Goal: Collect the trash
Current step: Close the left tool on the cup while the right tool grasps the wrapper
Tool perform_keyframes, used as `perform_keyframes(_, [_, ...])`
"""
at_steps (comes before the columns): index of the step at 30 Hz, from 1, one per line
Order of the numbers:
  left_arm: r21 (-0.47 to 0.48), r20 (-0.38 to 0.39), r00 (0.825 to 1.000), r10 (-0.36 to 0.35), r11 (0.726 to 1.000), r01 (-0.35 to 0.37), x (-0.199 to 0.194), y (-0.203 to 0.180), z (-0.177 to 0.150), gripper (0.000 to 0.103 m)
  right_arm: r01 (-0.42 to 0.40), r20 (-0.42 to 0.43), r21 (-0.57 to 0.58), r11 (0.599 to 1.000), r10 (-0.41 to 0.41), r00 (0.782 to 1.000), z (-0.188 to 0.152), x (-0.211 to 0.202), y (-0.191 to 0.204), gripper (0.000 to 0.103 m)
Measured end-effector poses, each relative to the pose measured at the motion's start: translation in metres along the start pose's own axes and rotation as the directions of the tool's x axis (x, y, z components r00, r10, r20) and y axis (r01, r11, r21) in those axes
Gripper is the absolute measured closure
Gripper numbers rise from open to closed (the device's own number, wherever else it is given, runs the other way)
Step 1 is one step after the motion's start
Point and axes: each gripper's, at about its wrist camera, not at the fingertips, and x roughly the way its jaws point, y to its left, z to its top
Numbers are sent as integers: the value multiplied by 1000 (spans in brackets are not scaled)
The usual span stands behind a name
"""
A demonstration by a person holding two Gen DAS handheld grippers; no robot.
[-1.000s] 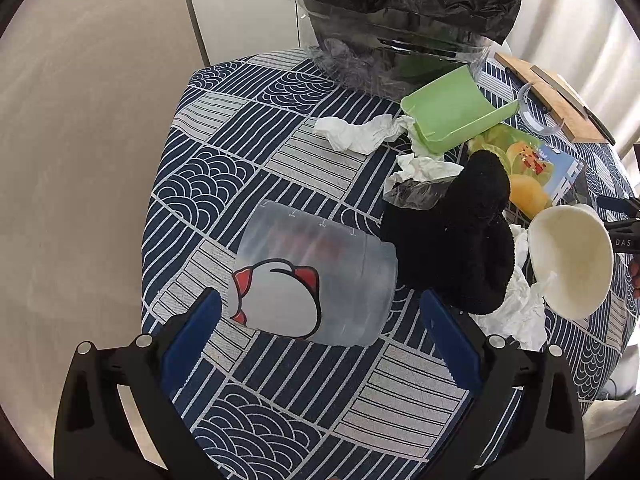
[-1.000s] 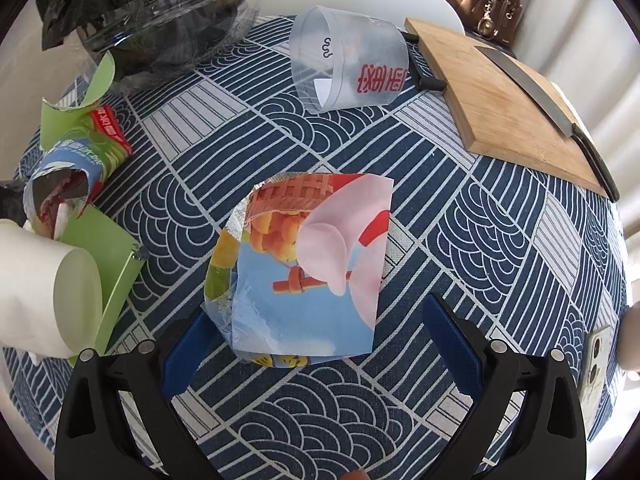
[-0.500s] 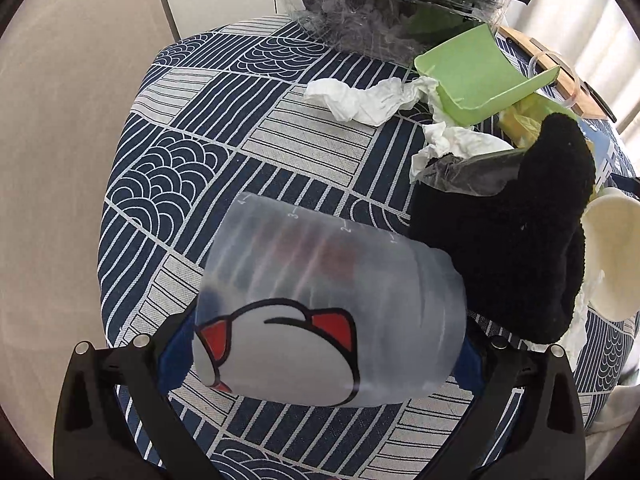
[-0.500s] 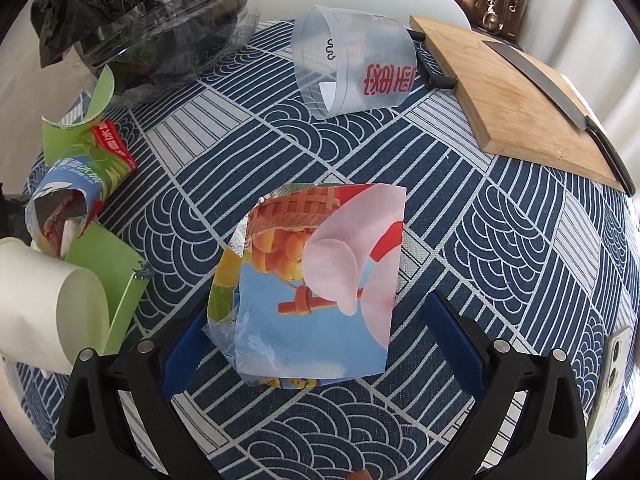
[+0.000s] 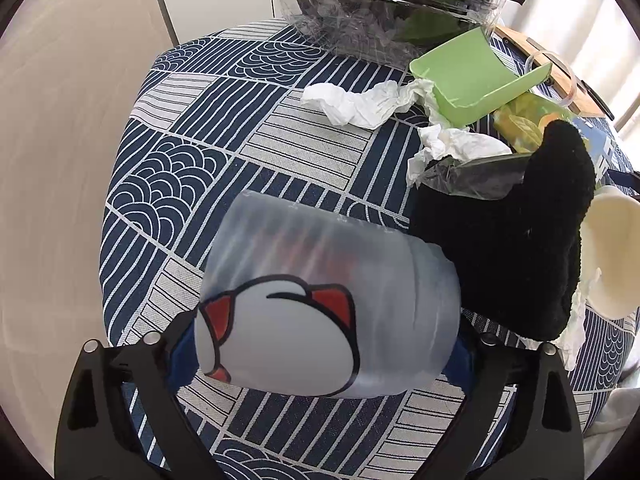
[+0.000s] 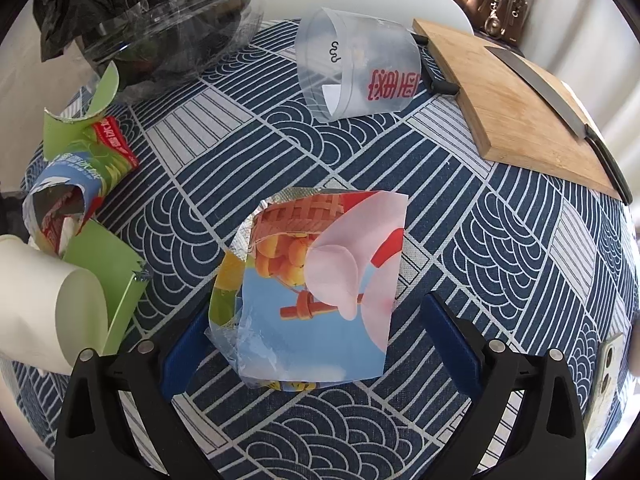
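A frosted plastic cup (image 5: 320, 300) with a red-eared cartoon face lies on its side on the blue patterned tablecloth (image 5: 192, 168). My left gripper (image 5: 320, 360) straddles it, its jaws closing, and both blue pads meet the cup's sides. In the right wrist view a colourful snack wrapper (image 6: 316, 280) lies flat on the cloth. My right gripper (image 6: 320, 332) hovers over the wrapper's near end, open, its pads clear of it. A clear bin lined with a black bag (image 5: 400, 0) (image 6: 160, 20) stands at the table's far side.
Beside the cup lie a black knitted cloth (image 5: 512, 248), crumpled tissues (image 5: 360, 104), a green carton (image 5: 472, 76) and a white paper cup (image 5: 616, 252). Near the wrapper are a second clear cup (image 6: 360, 68), a cutting board (image 6: 512, 100) with a knife (image 6: 560, 100), and a phone (image 6: 608, 372).
My left gripper came down and forward over the frosted cup, which now sits between its jaws, and the jaws narrowed onto it. The right gripper and the wrapper stayed put.
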Motion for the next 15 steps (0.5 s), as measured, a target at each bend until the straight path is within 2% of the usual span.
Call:
perform_keyframes(1, [4, 0, 1000, -2, 1000, 2, -3, -1, 1, 30, -12, 3, -19, 1000, 12, 1000, 1, -1, 2, 26])
perform_keyframes(2, [12, -10, 1000, -8, 1000, 8, -5, -2, 1, 30, -41, 13, -37, 998, 42, 999, 1, -5, 4, 35])
perform_keyframes(4, [28, 3, 1000, -4, 1000, 4, -11, -3, 0, 31, -20, 23, -66, 998, 22, 999, 4, -10, 6, 43])
perform_keyframes(7, [7, 24, 1000, -8, 1000, 8, -24, -1, -1, 31, -9, 49, -100, 995, 14, 999, 5, -19, 6, 43])
perform_keyframes(11, [-6, 64, 997, 43, 999, -42, -48, 2, 0, 31, -43, 98, -81, 996, 51, 994, 6, -40, -2, 43])
perform_keyframes(15, [-6, 97, 991, 94, 996, -94, -72, 3, 6, 31, -33, 160, -71, 997, 44, 986, 8, -67, -11, 42])
